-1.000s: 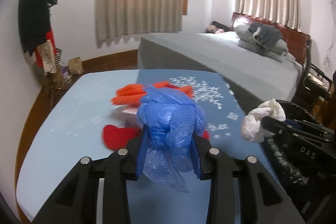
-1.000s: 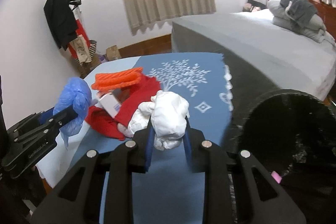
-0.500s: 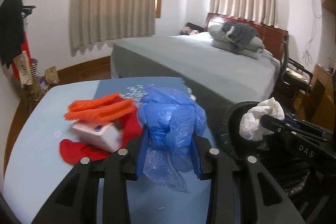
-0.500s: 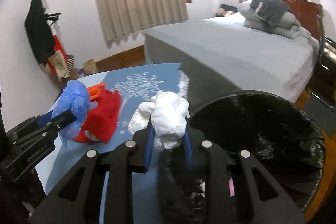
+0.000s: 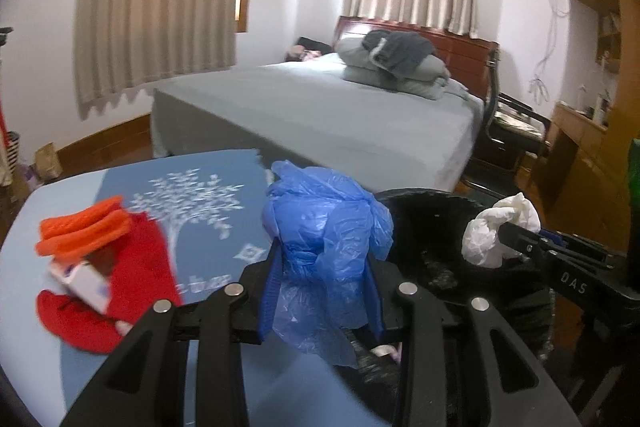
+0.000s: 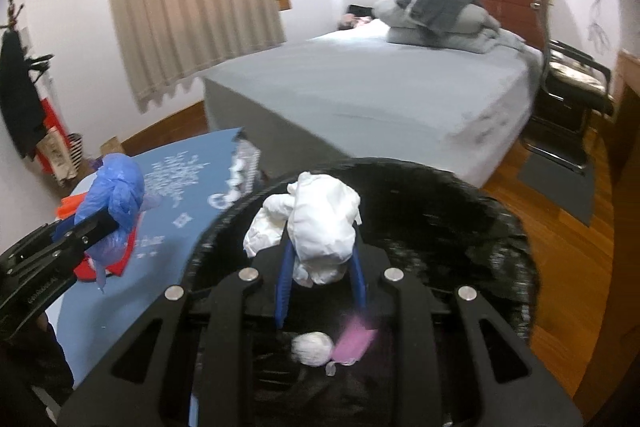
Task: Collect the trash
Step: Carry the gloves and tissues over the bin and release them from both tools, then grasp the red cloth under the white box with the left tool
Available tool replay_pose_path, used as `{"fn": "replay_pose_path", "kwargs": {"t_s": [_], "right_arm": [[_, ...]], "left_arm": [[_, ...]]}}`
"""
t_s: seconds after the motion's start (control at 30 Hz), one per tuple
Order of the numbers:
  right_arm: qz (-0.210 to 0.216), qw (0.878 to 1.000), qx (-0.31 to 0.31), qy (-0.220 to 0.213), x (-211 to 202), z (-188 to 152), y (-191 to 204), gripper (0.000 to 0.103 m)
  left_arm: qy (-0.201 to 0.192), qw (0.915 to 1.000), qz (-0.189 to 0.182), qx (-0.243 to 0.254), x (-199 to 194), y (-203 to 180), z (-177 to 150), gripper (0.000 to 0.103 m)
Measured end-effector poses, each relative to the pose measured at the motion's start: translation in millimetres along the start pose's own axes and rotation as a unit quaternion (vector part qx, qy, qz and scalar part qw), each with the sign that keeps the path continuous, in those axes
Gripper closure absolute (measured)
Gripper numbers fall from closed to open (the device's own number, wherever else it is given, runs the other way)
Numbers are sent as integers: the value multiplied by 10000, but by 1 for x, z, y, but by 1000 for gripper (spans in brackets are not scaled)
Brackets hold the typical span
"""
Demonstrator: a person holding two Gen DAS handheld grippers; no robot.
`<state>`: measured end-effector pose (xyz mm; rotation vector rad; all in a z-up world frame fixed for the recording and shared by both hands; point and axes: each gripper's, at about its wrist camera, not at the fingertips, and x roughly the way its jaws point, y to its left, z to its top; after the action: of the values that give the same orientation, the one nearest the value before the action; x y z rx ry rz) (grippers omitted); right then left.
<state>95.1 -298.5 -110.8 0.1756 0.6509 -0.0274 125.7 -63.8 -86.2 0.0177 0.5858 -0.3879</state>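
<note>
My left gripper [image 5: 322,263] is shut on a crumpled blue plastic bag [image 5: 326,227] and holds it at the table's right edge, beside the black-lined trash bin [image 5: 436,211]. The bag also shows in the right wrist view [image 6: 114,187]. My right gripper [image 6: 320,263] is shut on a crumpled white tissue [image 6: 316,223] and holds it over the open bin [image 6: 460,215]. The tissue shows in the left wrist view [image 5: 498,231] too. Inside the bin lie a white paper ball [image 6: 312,347] and a pink scrap [image 6: 354,339].
A blue tablecloth [image 5: 208,195] covers the table. On it lie a red cloth [image 5: 136,267], an orange item [image 5: 86,227] and a small white box [image 5: 82,281]. A grey bed [image 5: 320,107] stands behind. A black chair [image 6: 572,95] stands on the wood floor at right.
Both grippers have swung right from over the table toward the bin, each still holding its trash. The right gripper now hangs over the bin's opening.
</note>
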Motion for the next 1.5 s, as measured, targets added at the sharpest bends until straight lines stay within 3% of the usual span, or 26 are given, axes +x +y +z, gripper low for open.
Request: {"fn": "replay_pose_path", "kwargs": {"t_s": [0.43, 0.5, 0.57, 0.7, 0.77, 0.87, 1.0, 1.2, 1.5], "right_arm": [[-477, 9984, 294, -28, -4, -8, -53, 75], [-539, 9981, 300, -23, -4, -8, -55, 65], [-623, 9975, 322, -74, -7, -8, -57, 46], [-736, 9965, 332, -195, -11, -7, -59, 26], [-767, 9960, 353, -281, -14, -5, -60, 12], [-714, 9961, 380, -340, -16, -3, -55, 8], [-544, 9975, 278, -353, -15, 0, -37, 7], [-130, 9994, 29, -320, -6, 3, 12, 7], [521, 9977, -393, -199, 18, 4, 94, 7]], "left_arm": [[110, 9972, -657, 329, 36, -65, 12, 63], [172, 9966, -754, 296, 40, -66, 12, 56], [226, 9962, -806, 259, 44, -68, 13, 46], [187, 9967, -763, 226, 40, -61, 12, 33], [122, 9974, -687, 201, 35, -56, 13, 28], [-12, 9988, -455, 181, 24, -43, 15, 19], [-203, 9996, -82, 161, 6, -22, 14, 14], [-349, 9978, 566, -12, -21, 22, 5, 13], [-293, 9857, 1600, -450, -52, 105, -23, 13]]}}
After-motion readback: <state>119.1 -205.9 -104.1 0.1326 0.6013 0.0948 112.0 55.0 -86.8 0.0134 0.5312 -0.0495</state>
